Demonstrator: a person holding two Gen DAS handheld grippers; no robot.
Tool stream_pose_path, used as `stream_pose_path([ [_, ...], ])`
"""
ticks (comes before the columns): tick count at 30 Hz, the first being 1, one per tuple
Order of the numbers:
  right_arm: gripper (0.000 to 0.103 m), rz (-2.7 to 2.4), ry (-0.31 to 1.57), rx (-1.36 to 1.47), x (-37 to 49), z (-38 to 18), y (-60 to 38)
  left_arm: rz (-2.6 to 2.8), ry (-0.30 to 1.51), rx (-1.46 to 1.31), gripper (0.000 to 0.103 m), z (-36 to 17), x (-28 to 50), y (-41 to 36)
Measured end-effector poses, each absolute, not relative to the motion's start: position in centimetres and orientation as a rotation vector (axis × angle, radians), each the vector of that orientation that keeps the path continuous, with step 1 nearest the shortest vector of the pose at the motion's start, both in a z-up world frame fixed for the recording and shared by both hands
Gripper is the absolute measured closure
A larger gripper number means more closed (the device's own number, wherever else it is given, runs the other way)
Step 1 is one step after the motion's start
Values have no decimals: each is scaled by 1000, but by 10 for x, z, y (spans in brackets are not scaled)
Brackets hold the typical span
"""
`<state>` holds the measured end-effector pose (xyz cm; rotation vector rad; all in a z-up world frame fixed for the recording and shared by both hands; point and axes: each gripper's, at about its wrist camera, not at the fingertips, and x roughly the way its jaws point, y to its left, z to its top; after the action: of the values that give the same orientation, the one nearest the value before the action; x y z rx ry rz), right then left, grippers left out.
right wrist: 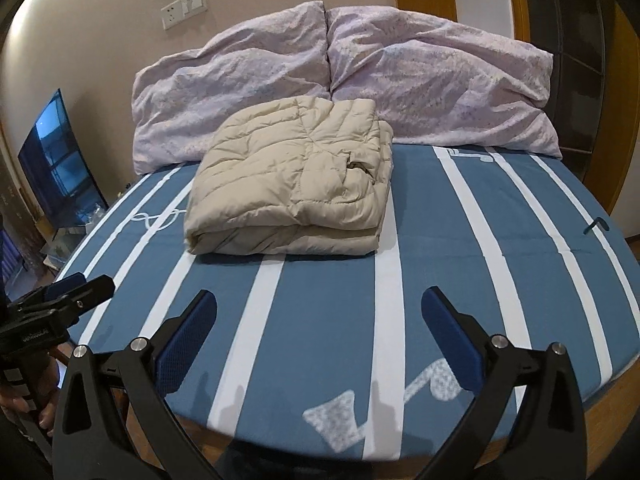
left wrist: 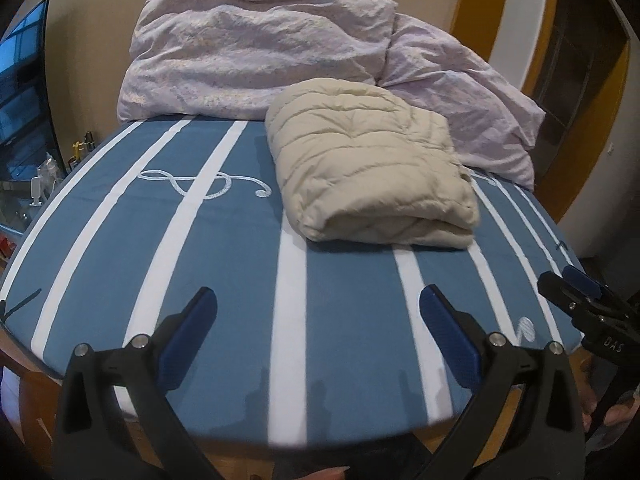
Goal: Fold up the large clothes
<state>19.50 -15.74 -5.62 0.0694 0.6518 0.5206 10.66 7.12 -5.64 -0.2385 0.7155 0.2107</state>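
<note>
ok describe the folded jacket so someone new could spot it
On the blue bed sheet with white stripes, look in front of the two lilac pillows. The beige quilted jacket lies there, folded into a puffy rectangle, the only beige item.

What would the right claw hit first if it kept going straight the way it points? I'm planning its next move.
Most likely the bare blue striped sheet, short of the folded beige jacket. The right claw is open and empty, angled down at the bed, though depth is hard to judge.
</note>
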Motion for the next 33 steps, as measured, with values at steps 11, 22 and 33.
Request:
stream_pose_path([
  [11,1,559,668,95,164,-43,-167,170,710,-241,2,-39,79,50],
  [22,1,567,679,117,157,-40,-173,145,721,-247,2,-37,69,40],
  [33,1,573,690,120,154,-42,-172,138,722,-250,2,-34,69,37],
])
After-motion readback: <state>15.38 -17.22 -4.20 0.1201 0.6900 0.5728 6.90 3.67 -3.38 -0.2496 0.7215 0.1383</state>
